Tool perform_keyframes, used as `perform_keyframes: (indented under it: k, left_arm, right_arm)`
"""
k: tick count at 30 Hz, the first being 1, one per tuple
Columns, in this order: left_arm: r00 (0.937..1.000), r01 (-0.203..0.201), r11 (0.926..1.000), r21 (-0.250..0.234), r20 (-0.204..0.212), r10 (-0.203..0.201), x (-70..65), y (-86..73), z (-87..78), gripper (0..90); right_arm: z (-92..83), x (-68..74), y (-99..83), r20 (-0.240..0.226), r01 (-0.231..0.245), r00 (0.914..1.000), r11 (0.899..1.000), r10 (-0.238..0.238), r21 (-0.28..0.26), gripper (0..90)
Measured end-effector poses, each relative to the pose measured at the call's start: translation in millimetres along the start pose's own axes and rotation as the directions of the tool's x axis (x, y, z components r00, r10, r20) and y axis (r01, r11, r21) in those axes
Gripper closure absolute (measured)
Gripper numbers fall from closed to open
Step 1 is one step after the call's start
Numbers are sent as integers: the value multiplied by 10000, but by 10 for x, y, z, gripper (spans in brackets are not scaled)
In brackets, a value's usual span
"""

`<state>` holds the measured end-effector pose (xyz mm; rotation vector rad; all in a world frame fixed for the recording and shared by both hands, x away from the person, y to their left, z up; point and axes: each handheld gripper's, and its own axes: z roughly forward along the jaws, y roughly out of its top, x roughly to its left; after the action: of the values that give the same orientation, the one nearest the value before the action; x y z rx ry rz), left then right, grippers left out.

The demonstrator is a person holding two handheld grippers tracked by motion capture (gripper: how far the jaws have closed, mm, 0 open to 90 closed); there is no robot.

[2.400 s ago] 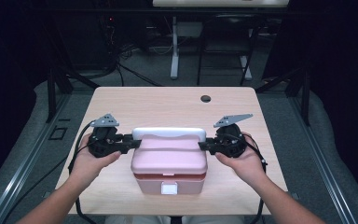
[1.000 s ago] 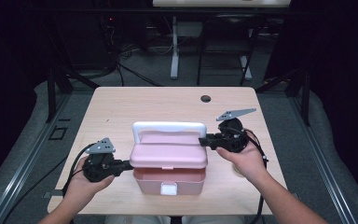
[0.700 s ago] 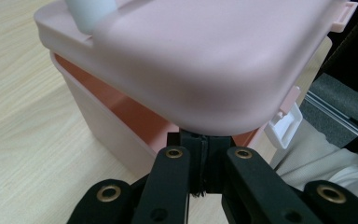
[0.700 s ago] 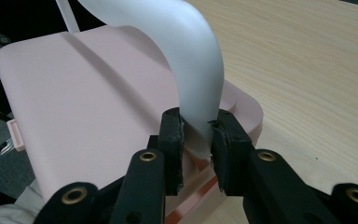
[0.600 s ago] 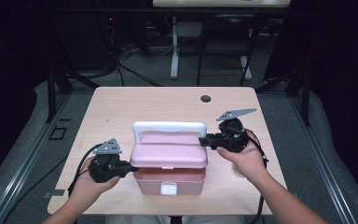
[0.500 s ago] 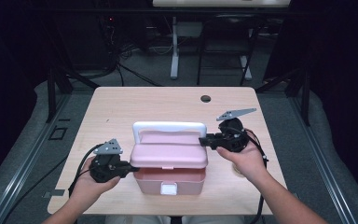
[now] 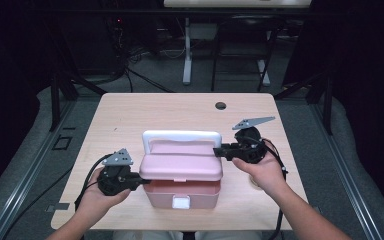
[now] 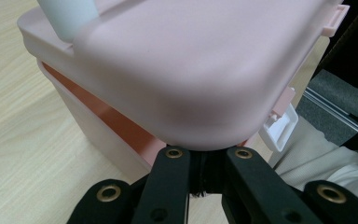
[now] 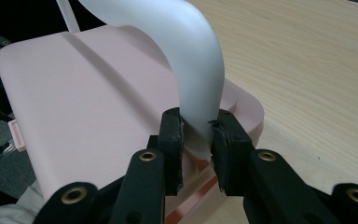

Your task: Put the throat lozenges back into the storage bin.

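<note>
Pink box [image 7: 181, 192], lid [image 7: 180, 166] ajar: right gripper [image 9: 196, 135] clamps white handle [image 9: 191, 70]; left gripper [image 8: 200, 156], jaws together, apparently props lid's corner — may slip, dropping lid.

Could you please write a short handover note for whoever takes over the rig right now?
Left tongs: shut, tips tucked under the lid at its front left corner, propping it.
Right tongs: shut on the white handle at its right end.
Pink box: near the table's front edge, white latch facing the person.
Done: latch released, lid raised a crack.
Left: probably swing the lid fully open.
</note>
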<state>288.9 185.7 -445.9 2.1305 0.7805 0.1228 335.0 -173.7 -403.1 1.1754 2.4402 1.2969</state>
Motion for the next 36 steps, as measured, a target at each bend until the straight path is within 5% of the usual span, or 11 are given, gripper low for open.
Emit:
perform_keyframes:
  k: [11,21,36]
  left_arm:
    - [10000,10,10000,-28,-53,-10,-1,37,-29,897]
    - [9999,-6,9997,-230,-159,2,-1,149,-83,897]
    - [9996,206,9984,-518,-175,-215,49,373,-169,880]
  right_arm:
    - [-96,7,-15,234,20,9997,9992,-10,-410,669]
    - [-317,39,-75,677,181,9976,9942,-110,-1059,690]
    - [-303,64,-322,1072,275,9940,9976,-205,-643,740]
